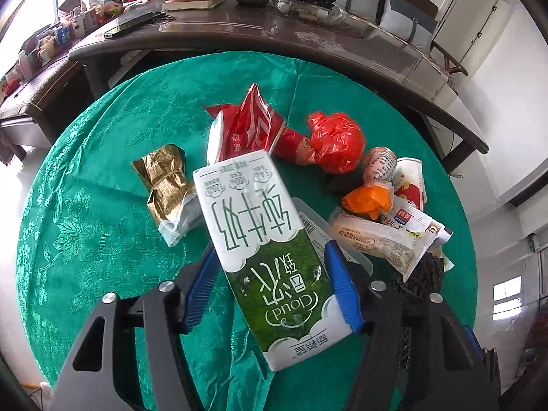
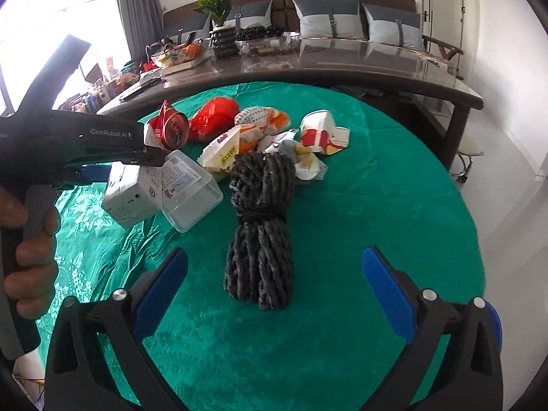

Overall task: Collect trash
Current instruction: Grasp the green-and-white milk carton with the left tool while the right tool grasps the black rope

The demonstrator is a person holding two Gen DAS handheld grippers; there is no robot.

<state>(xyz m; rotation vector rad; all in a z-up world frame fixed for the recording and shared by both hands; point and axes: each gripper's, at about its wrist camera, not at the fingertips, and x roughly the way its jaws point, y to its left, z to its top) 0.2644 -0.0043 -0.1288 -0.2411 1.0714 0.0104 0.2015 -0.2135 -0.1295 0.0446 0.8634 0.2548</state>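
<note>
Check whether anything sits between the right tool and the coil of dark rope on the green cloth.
Nothing visible does. The right tool stands open, and the dark rope coil lies straight ahead of it, with only bare green tablecloth between them. The wrappers and the clear plastic box lie beyond or beside the rope.

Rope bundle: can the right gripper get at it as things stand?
Probably yes. The rope bundle lies directly ahead of the open right gripper, with only bare green cloth in between.
</note>
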